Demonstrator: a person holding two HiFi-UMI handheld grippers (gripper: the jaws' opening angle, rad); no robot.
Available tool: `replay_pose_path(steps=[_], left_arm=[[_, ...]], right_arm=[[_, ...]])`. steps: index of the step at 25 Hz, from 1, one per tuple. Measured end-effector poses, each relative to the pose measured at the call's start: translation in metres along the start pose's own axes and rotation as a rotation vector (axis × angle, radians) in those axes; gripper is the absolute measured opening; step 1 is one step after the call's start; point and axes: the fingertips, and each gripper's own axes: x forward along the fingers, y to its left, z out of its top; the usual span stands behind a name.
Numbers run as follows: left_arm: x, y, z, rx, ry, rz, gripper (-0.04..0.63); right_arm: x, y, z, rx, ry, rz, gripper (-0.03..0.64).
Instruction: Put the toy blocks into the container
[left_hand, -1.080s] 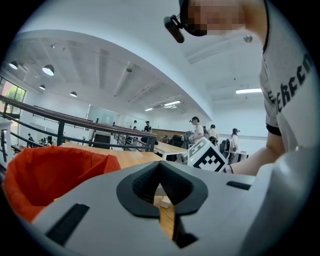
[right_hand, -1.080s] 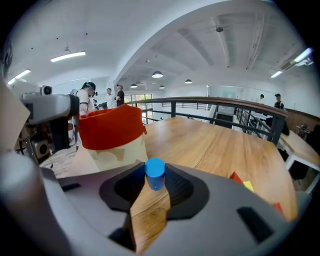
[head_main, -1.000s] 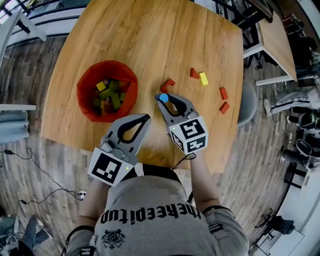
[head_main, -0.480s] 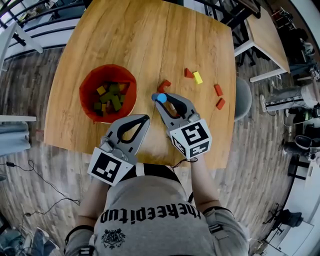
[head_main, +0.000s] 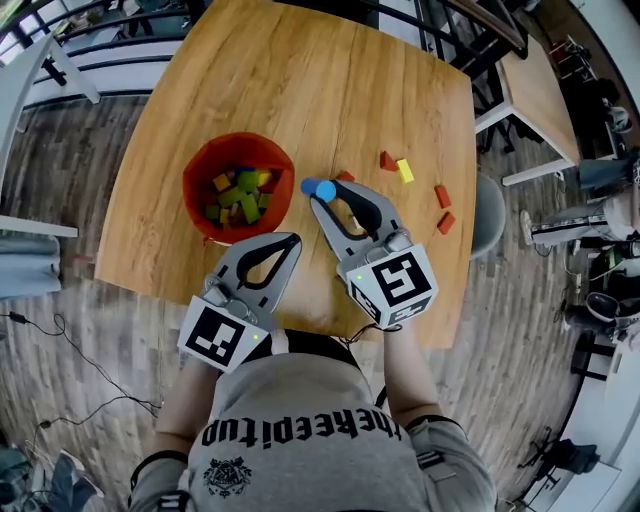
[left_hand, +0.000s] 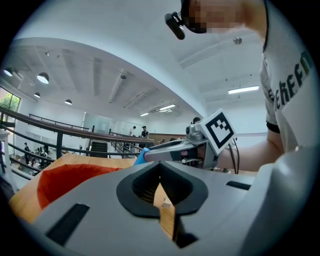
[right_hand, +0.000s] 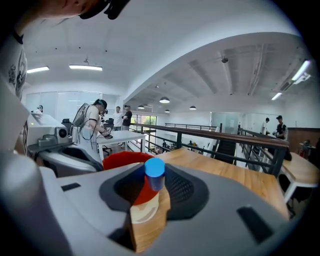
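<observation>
Head view: a wooden table (head_main: 330, 90) stands on a plank floor (head_main: 60, 330), with a second table (head_main: 545, 90) at far right. The red container (head_main: 262, 150), left of centre, holds mixed blocks (head_main: 240, 195). The right gripper (head_main: 318, 193) hangs just right of its rim, jaws pinching a blue cylinder block (head_main: 320, 187). The left gripper (head_main: 290, 242), nearer, has its jaws pressed together, empty. A red block (head_main: 387, 161), a yellow block (head_main: 405, 171) and two orange blocks (head_main: 442, 196) lie to the right on the table. Right gripper view: railings (right_hand: 225, 137) and ceiling lamps (right_hand: 164, 100) of an open hall.

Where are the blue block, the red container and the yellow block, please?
blue block (head_main: 318, 188): head view, its round top.
red container (head_main: 197, 188): head view, left wall.
yellow block (head_main: 405, 171): head view, top face.
</observation>
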Motion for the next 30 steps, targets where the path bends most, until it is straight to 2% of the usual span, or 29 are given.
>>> replay_pose_path(steps=[8, 19, 25, 30], left_arm=[[-0.026, 0.015, 0.002, 0.019, -0.007, 0.082, 0.012], [-0.062, 0.038, -0.003, 0.007, -0.008, 0.208, 0.012], [-0.067, 0.043, -0.005, 0.007, -0.003, 0.229, 0.012], [-0.065, 0.043, -0.006, 0.007, 0.001, 0.218, 0.012]], right_arm=[[0.023, 0.032, 0.023, -0.041, -0.043, 0.095, 0.130], [0.056, 0.072, 0.020, -0.071, -0.031, 0.202, 0.132], [0.064, 0.077, 0.020, -0.057, -0.038, 0.222, 0.144], [0.063, 0.072, 0.019, -0.043, -0.036, 0.210, 0.144]])
